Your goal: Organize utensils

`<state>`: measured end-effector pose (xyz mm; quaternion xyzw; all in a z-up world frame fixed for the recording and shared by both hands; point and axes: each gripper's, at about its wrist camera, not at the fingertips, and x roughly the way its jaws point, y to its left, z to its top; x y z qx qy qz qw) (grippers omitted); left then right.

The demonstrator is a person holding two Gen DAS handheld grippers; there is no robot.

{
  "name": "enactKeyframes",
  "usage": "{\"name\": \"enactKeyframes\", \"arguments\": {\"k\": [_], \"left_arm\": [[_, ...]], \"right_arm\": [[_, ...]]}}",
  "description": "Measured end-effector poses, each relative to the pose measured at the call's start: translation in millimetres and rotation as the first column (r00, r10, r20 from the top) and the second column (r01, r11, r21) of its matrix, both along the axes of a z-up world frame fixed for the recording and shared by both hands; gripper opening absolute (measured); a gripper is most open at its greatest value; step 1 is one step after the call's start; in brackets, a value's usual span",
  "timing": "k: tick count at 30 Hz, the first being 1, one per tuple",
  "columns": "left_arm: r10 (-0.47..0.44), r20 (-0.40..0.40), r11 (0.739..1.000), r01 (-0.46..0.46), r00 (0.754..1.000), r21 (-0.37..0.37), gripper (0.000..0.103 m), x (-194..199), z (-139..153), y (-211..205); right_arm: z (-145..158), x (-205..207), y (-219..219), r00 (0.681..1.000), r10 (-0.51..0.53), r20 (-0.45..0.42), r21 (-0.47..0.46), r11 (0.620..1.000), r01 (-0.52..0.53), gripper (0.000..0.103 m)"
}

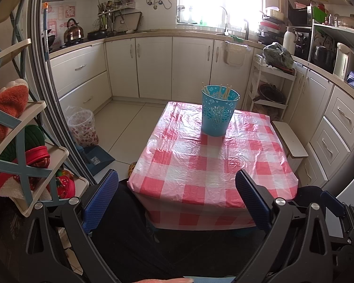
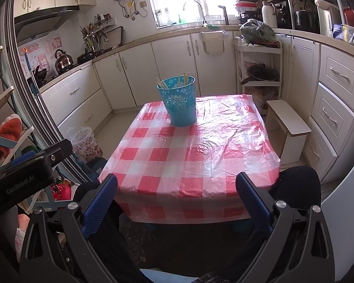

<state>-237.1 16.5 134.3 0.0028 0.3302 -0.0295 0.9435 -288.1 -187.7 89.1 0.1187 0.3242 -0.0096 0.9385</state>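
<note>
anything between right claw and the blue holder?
Nothing: only bare checked tablecloth lies between the open right claw and the blue holder with its chopsticks, seen in the right wrist view.

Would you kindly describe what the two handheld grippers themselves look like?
The left gripper and right gripper match: black angular frames with silver round bolts and blue ribbed finger pads. The left gripper's body bears white "GenRobot.AI" lettering.

The counter (image 1: pixel 212 165) is a small table covered by a wrinkled, glossy red-and-white checked plastic cloth (image 2: pixel 188 155) that hangs over its edges; a blue perforated bin (image 1: pixel 218 110) stands upright on it toward the far end, pale sticks (image 1: pixel 224 92) poking above its rim; it stands on a pale tiled floor (image 1: pixel 129 122)
</note>
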Motion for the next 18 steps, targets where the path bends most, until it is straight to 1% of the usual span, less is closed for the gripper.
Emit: {"name": "enactKeyframes", "arguments": {"k": [6,9,12,18], "left_arm": [[0.012,0.082,0.999,-0.016,0.997,0.039,0.095,-10.1,6.5,-3.1],[0.009,0.064,0.999,-0.012,0.998,0.037,0.095,-5.8,6.1,-2.5],[0.006,0.030,1.000,-0.007,1.000,0.015,0.095,-0.1,3.4,0.8],[0.006,0.024,1.000,-0.006,1.000,0.008,0.095,1.6,1.7,4.0]], "right_arm": [[0.5,0.4,-0.4,1.000,0.001,-0.001,0.000,1.000,-0.001,0.096],[0.6,0.5,-0.5,1.000,0.001,-0.002,0.001,1.000,-0.001,0.096],[0.7,0.6,-0.4,1.000,0.001,-0.001,0.000,1.000,-0.001,0.096],[0.7,0.6,-0.3,1.000,0.002,-0.002,0.000,1.000,-0.002,0.096]]}}
